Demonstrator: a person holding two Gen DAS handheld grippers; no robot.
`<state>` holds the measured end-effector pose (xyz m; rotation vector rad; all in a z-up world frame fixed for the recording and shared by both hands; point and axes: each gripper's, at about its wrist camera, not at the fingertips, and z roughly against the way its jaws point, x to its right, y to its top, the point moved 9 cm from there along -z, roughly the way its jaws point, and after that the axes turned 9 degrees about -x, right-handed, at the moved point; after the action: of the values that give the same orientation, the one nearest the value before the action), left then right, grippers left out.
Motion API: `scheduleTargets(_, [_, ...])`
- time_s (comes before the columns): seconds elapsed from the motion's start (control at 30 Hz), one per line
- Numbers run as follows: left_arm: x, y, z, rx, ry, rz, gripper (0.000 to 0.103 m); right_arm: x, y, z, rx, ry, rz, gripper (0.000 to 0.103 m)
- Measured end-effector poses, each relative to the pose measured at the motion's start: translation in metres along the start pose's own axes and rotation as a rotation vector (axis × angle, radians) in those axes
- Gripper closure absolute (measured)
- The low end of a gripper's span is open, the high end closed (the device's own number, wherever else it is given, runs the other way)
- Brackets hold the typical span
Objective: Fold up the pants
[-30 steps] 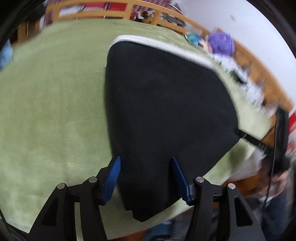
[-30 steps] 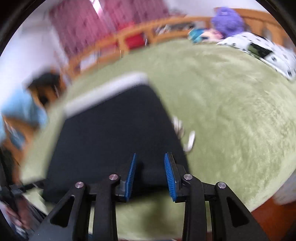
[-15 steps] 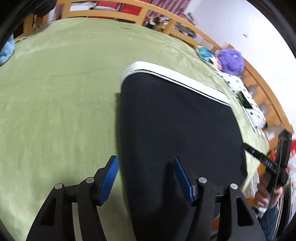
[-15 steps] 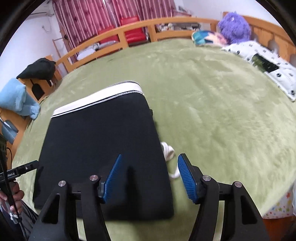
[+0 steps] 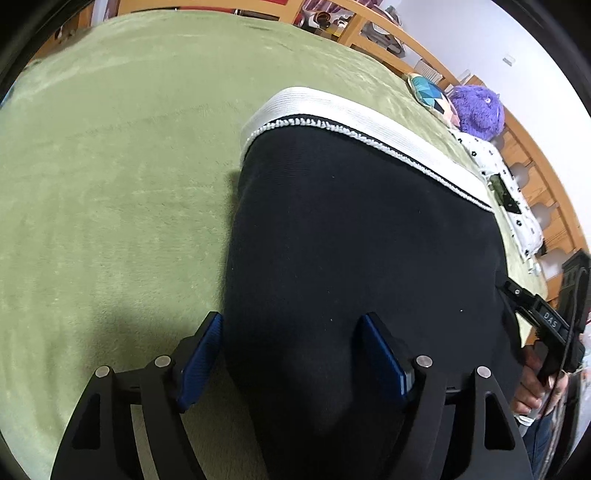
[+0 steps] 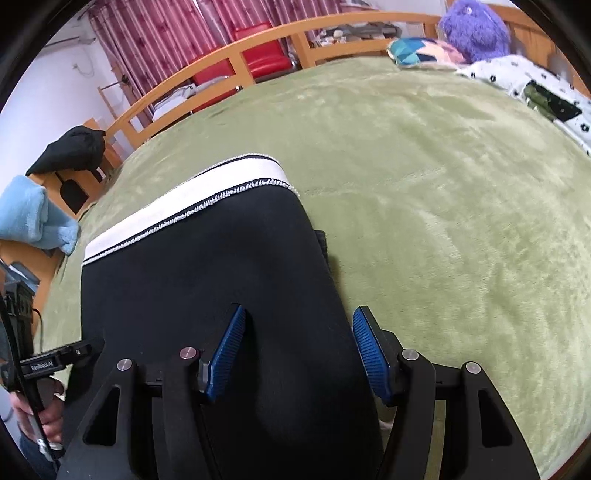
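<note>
Black pants (image 5: 351, 236) with a white waistband (image 5: 369, 118) lie folded flat on the green blanket (image 5: 110, 166); they also show in the right wrist view (image 6: 207, 273), waistband (image 6: 184, 203) at the far end. My left gripper (image 5: 291, 354) is open, its blue pads straddling the near left edge of the pants. My right gripper (image 6: 299, 354) is open over the near right edge of the pants. Neither holds cloth.
A wooden bed rail (image 6: 258, 48) runs around the far side. A purple plush toy (image 6: 476, 26), a patterned cushion (image 6: 424, 51) and a white spotted pillow (image 6: 535, 81) sit at the far right. Blue cloth (image 6: 33, 221) lies at the left.
My right gripper opened from nearly closed. Both grippers moved lower and closer over the near end of the pants. The pants lie flat now.
</note>
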<state>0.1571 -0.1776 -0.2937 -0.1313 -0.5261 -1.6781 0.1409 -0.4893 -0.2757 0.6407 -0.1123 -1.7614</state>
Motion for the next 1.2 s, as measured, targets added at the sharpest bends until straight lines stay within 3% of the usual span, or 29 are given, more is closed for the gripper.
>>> scheduleTargets(0.13, [0.005,0.001,-0.004,0.014,0.002,-0.008,0.025,0.005,0.001,-0.003,-0.018,-0.014,-0.041,0.035])
scheduleTargets(0.4, [0.009,0.002,-0.003,0.034,0.022,-0.013,0.025,-0.002,-0.003,0.002,0.022,-0.131,-0.019,0.035])
scheduleTargets(0.57, [0.009,0.002,-0.003,0.044,0.022,-0.003,0.025,-0.003,-0.007,0.004,0.042,-0.161,-0.004,0.034])
scheduleTargets(1.2, [0.015,-0.015,0.007,0.027,0.031,-0.016,0.027,-0.001,-0.014,0.011,0.061,-0.115,0.023,0.033])
